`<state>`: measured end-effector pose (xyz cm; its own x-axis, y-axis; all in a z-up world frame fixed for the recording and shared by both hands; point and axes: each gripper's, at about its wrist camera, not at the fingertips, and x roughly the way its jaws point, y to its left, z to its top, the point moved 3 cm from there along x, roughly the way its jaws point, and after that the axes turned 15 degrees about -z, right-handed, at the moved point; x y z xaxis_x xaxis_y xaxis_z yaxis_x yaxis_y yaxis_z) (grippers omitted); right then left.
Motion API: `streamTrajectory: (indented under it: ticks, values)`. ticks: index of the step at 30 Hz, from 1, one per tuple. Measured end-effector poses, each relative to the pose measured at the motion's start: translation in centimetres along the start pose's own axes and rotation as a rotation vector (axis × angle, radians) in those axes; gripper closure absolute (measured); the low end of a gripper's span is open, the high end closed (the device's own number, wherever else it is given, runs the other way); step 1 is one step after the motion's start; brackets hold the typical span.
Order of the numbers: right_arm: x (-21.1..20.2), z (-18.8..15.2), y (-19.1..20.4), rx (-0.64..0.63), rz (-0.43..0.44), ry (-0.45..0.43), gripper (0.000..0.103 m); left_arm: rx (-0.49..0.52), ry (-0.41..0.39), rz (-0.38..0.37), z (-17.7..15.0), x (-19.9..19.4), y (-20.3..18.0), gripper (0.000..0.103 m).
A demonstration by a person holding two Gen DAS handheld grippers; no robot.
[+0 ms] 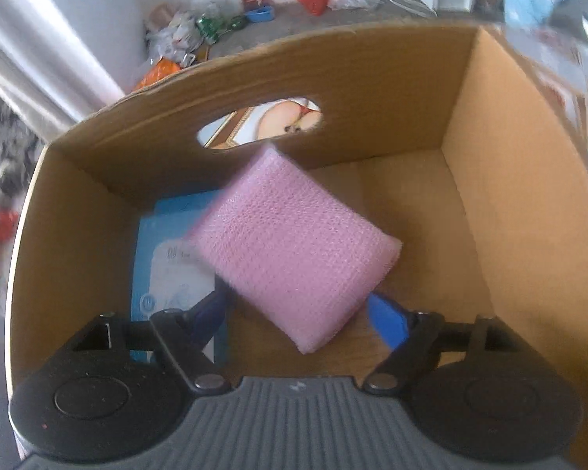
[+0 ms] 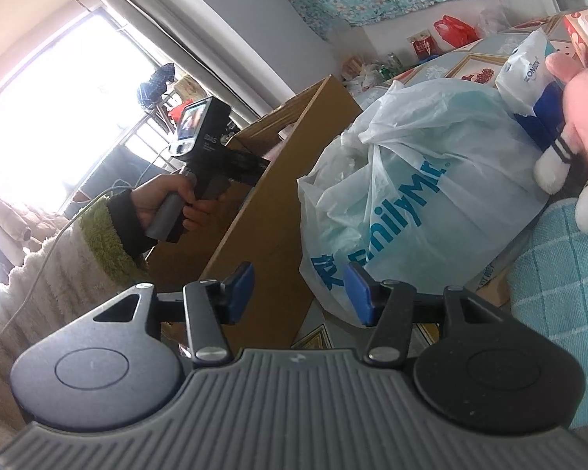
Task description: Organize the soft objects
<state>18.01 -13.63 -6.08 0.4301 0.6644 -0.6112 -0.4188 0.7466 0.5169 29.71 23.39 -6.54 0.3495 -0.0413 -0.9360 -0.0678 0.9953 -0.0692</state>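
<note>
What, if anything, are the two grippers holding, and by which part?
Right gripper: nothing. The pink sponge sits between the left gripper fingers, near one corner; whether they press it cannot be told.

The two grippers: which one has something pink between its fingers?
The left gripper: a pink sponge sits between its fingers, over the cardboard box. The right gripper is empty.

Left gripper (image 1: 298, 313): black linkage arms, blue fingers (image 1: 386, 323), silver pivot screws, two round black discs, grey ribbed housing with a small white mark.
Right gripper (image 2: 300, 293): same build; blue fingers (image 2: 358, 293), black arms, silver screws, grey ribbed housing.
Left handle (image 2: 215, 164): black body, grey grip, small lit screen at its back, white lettering.
Sleeve (image 2: 109, 231): dark cuff, green fleece band, cream fuzzy fabric.
Cable (image 2: 39, 274): thin, white, along the sleeve.
</note>
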Motion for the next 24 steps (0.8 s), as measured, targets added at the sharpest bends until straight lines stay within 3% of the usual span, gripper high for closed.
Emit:
streamTrajectory:
  ticks: [4,10,19,24]
  values:
    - [0.5,0.1,0.1,0.004,0.004,0.007,0.051,-0.111,-0.029,-0.099,0.0,-2.0,1.0,0.017]
    - [1.2,0.0,0.7,-0.001,0.014,0.021,0.050,-0.386,-0.030,-0.215,0.6,-1.6,1.8,0.017]
    - [0.9,0.0,-0.4,0.027,0.012,0.011,0.048,-0.694,0.023,-0.227,1.5,2.0,2.5,0.017]
    - [0.6,-0.2,-1.3,0.044,0.019,0.006,0.047,-0.782,0.025,-0.177,1.5,3.6,2.9,0.017]
